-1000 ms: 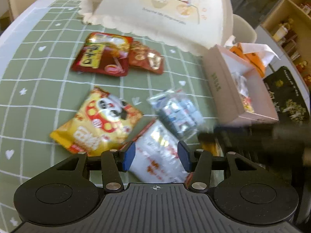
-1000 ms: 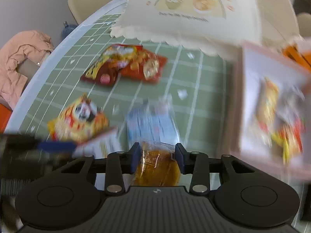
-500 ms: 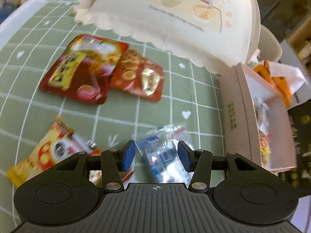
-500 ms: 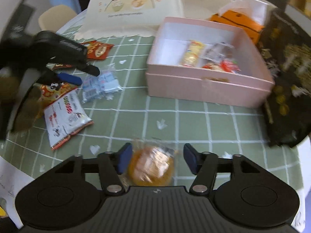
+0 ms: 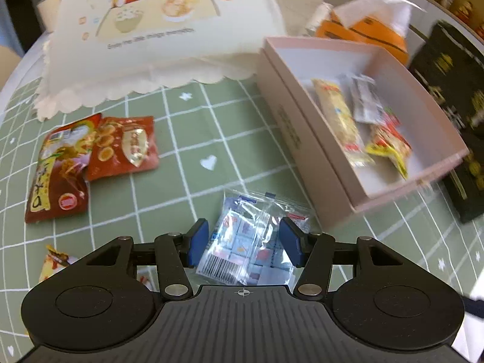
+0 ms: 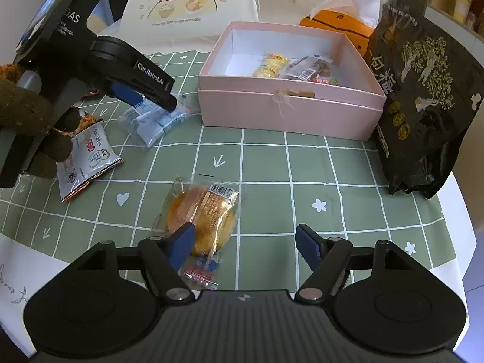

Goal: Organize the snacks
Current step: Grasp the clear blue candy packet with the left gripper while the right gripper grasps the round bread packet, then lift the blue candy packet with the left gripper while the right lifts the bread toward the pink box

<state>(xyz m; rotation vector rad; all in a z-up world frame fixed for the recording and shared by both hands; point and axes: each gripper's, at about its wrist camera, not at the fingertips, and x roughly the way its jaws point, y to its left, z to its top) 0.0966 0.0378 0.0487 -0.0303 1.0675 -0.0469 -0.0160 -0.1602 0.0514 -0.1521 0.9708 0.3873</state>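
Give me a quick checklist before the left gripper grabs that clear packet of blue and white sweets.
1. Left gripper open: ok, jaws have just been opening.
2. Clear packet between its pads: ok, not pressed yet.
3. Pink box has room: ok, a few snacks along one side.
4. Right gripper clear of its load: ok, jaws just opened; bun packet lies on the tablecloth.
5. Packet fully free underneath: cannot tell.
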